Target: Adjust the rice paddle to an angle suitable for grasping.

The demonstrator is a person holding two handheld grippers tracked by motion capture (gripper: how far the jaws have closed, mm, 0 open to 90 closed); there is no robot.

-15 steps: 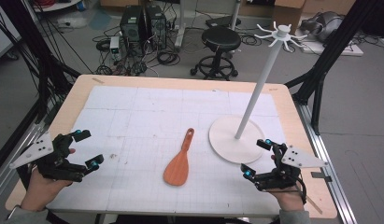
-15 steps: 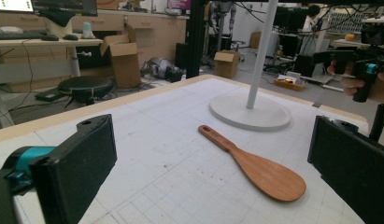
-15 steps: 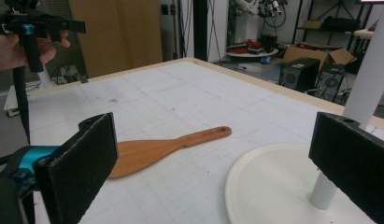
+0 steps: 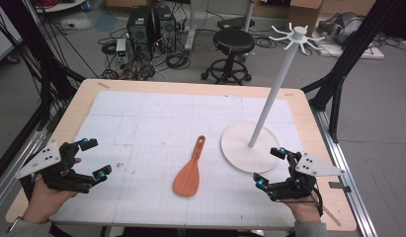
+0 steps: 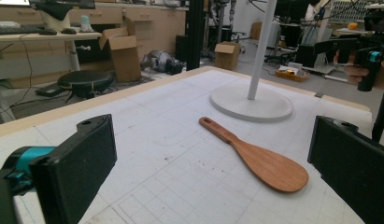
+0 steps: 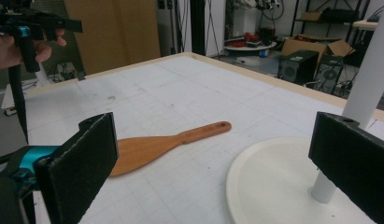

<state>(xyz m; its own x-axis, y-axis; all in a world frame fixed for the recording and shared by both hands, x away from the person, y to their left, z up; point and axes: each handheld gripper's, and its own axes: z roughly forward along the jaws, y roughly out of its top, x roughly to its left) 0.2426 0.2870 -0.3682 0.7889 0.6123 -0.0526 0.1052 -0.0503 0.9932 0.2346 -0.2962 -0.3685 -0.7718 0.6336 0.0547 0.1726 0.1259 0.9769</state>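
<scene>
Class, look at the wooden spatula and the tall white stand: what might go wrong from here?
1. The wooden spatula lies flat on the mat, so a tool may slide over it rather than lift it.
2. The right tool is open close to the stand's base; a careless sweep might knock the stand's pole.

A flat brown wooden spatula (image 6: 166,144) lies on the white gridded mat (image 6: 180,93), just beside the round white stand base (image 6: 273,182); the right gripper (image 6: 213,163) gapes wide.
</scene>
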